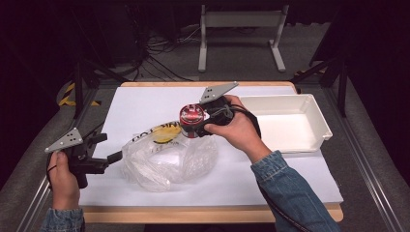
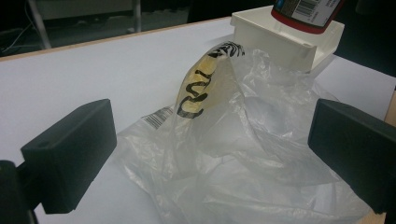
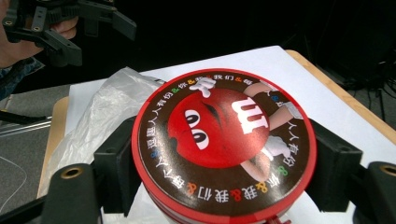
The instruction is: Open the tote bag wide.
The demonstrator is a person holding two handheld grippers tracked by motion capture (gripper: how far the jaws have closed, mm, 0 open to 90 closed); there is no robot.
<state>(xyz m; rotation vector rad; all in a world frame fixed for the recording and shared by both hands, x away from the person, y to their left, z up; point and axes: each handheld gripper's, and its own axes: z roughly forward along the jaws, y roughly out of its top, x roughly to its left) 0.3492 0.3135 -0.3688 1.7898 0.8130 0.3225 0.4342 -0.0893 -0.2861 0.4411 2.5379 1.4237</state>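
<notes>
My right gripper point(image 1: 205, 118) is shut on a round red candy tub point(image 1: 191, 119) and holds it in the air above the white table sheet. In the right gripper view its black jaws press both sides of the tub point(image 3: 224, 140), whose lid shows a red cartoon face. A crumpled clear plastic bag point(image 1: 167, 162) with a yellow printed patch point(image 1: 164, 131) lies just below and left of the tub. At the table's left edge my left gripper point(image 1: 109, 147) stands open, its jaws wide on either side of the bag's point(image 2: 243, 154) near end and pressing on nothing.
A white rectangular tray point(image 1: 290, 137) sits at the right of the table, just behind the held tub point(image 2: 306, 14) in the left gripper view. The white sheet point(image 1: 145, 104) covers a wooden tabletop. Beyond the far edge stands a metal frame point(image 1: 240, 19) among floor cables.
</notes>
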